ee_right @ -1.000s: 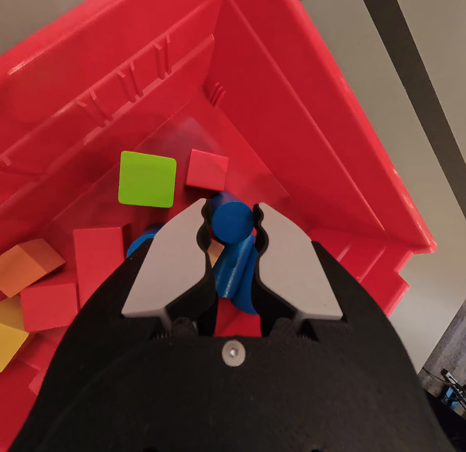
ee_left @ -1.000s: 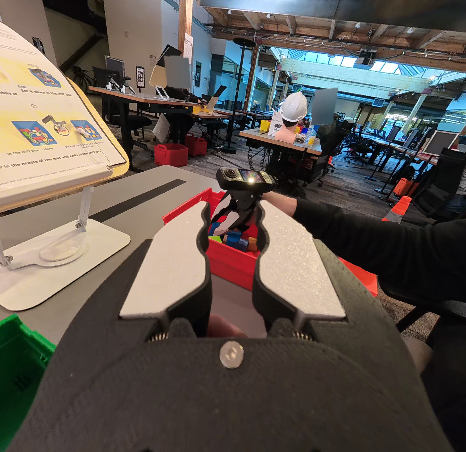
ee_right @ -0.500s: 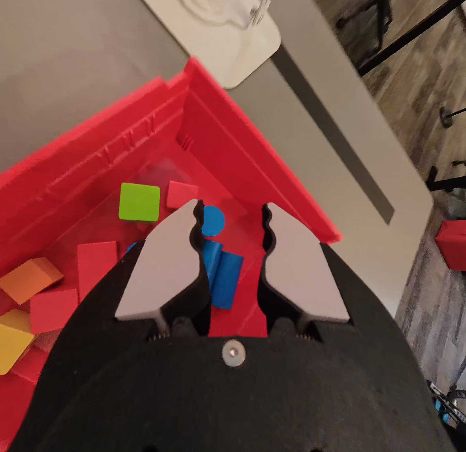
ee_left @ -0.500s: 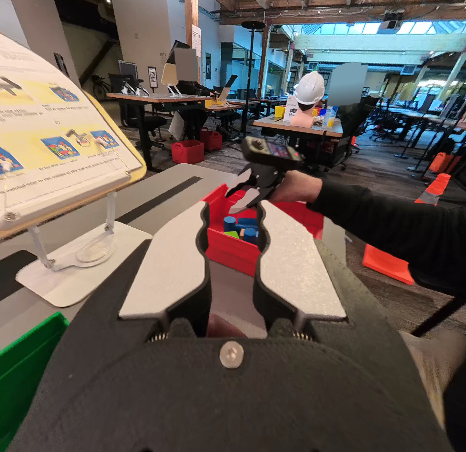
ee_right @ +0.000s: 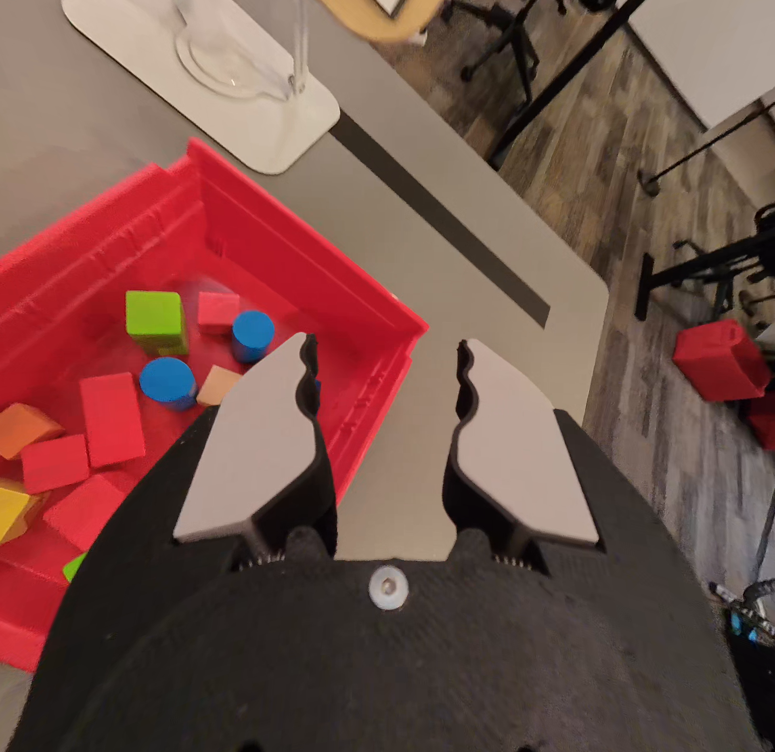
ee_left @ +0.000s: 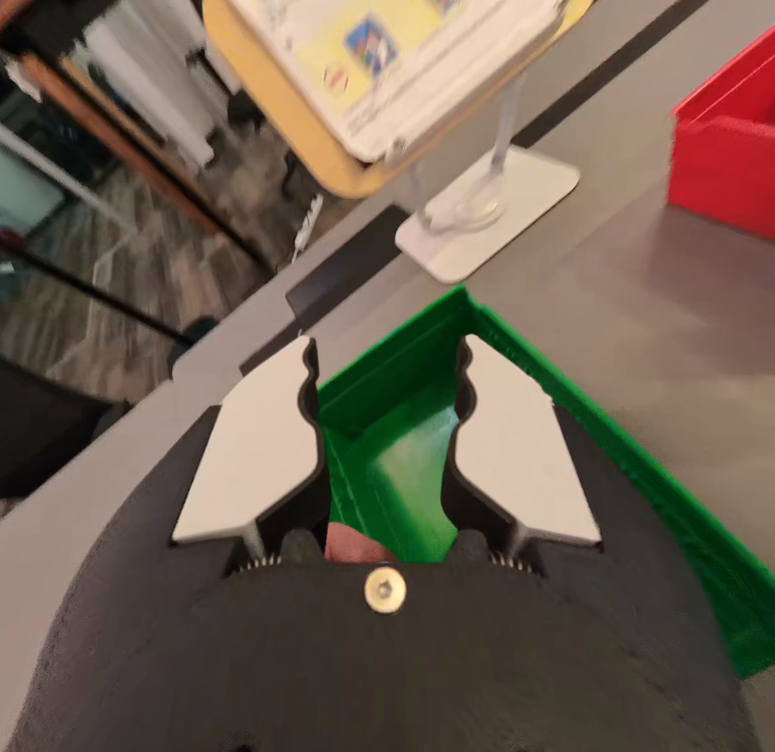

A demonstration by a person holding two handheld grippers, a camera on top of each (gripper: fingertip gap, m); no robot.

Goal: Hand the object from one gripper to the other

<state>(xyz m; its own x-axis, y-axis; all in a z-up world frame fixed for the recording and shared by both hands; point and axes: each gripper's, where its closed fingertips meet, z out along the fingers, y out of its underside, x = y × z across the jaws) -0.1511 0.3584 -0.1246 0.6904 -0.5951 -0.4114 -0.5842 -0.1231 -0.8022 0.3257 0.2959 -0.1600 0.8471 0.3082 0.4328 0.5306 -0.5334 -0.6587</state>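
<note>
In the right wrist view a red bin (ee_right: 318,270) on the grey table holds several coloured blocks: two blue cylinders (ee_right: 252,330) (ee_right: 167,381), a green block (ee_right: 155,320) and red blocks (ee_right: 111,417). My right gripper (ee_right: 385,348) is open and empty, raised above the bin's near right corner. In the left wrist view my left gripper (ee_left: 385,346) is open and empty, pointing down into a green bin (ee_left: 545,379) whose visible floor is bare. A corner of the red bin (ee_left: 725,153) shows at the right there.
An instruction board on a white stand (ee_left: 486,224) rests on the table between the bins; its base also shows in the right wrist view (ee_right: 209,77). A black strip (ee_right: 436,220) runs along the table. The table edge and wooden floor (ee_right: 629,186) lie to the right. Some 50 cm of space lies between my two pairs of fingers.
My right gripper let go of the blue cylinder, opened wide and rose away from the red bin. My left gripper opened wider and swung down over the green bin.
</note>
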